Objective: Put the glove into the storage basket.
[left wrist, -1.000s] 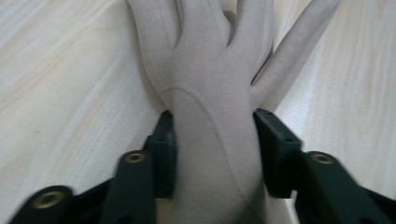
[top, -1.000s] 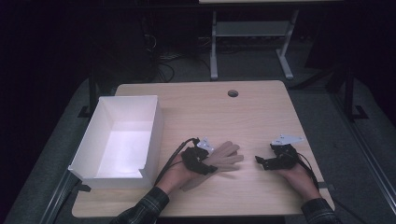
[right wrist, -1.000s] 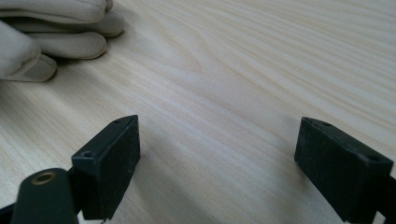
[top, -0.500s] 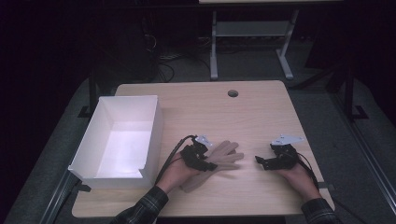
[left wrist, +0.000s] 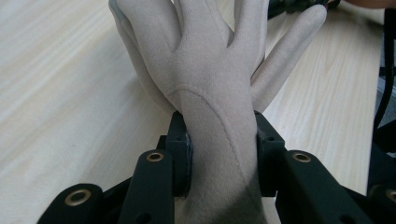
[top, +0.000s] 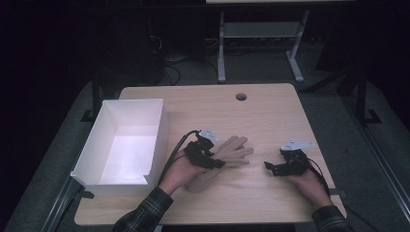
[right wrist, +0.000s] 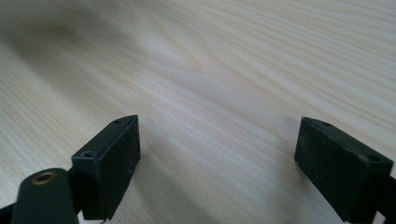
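A beige glove (top: 235,148) lies on the wooden table (top: 261,121), its fingers pointing to the right. My left gripper (top: 212,157) grips it at the wrist. In the left gripper view the two black pads (left wrist: 181,154) press the glove (left wrist: 205,70) from both sides, and its fingers spread out beyond them. These jaws have just been closing on the glove. My right gripper (top: 270,167) rests near the table's right side, apart from the glove. Its jaws (right wrist: 219,154) stand wide open over bare wood, with nothing between them.
A white open box (top: 159,130) stands at the table's left side, close to my left hand. A round cable hole (top: 241,96) sits near the far edge. Beyond the table, metal legs of another desk stand on the dark floor.
My left gripper has closed tighter on the glove's wrist and risen a little with it. The right gripper has stayed where it was.
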Tool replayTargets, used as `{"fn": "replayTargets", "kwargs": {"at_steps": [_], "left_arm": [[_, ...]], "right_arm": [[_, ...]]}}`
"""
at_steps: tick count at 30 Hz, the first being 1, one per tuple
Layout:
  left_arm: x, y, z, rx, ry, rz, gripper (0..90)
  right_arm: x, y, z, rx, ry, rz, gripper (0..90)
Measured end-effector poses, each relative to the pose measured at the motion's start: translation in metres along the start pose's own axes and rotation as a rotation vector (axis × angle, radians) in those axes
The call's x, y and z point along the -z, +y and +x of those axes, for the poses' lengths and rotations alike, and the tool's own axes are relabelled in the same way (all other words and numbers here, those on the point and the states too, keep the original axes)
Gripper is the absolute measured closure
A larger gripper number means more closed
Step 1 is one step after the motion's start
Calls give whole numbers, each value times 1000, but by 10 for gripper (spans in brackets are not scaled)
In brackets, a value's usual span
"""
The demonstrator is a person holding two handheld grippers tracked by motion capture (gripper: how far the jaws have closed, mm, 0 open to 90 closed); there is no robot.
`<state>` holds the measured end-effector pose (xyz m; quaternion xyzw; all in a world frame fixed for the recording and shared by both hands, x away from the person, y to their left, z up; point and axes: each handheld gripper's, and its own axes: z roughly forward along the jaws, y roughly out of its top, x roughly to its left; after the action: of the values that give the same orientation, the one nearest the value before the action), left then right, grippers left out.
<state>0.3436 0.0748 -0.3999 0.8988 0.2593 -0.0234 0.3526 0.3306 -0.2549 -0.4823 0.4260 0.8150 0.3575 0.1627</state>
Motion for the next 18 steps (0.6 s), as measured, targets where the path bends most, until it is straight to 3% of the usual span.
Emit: {"fn": "replayTargets", "kwargs": {"at_steps": [18], "left_arm": [[48,40,-4,4,-2,-43,660]], "right_arm": [[0,0,0,0,0,1,139]]}}
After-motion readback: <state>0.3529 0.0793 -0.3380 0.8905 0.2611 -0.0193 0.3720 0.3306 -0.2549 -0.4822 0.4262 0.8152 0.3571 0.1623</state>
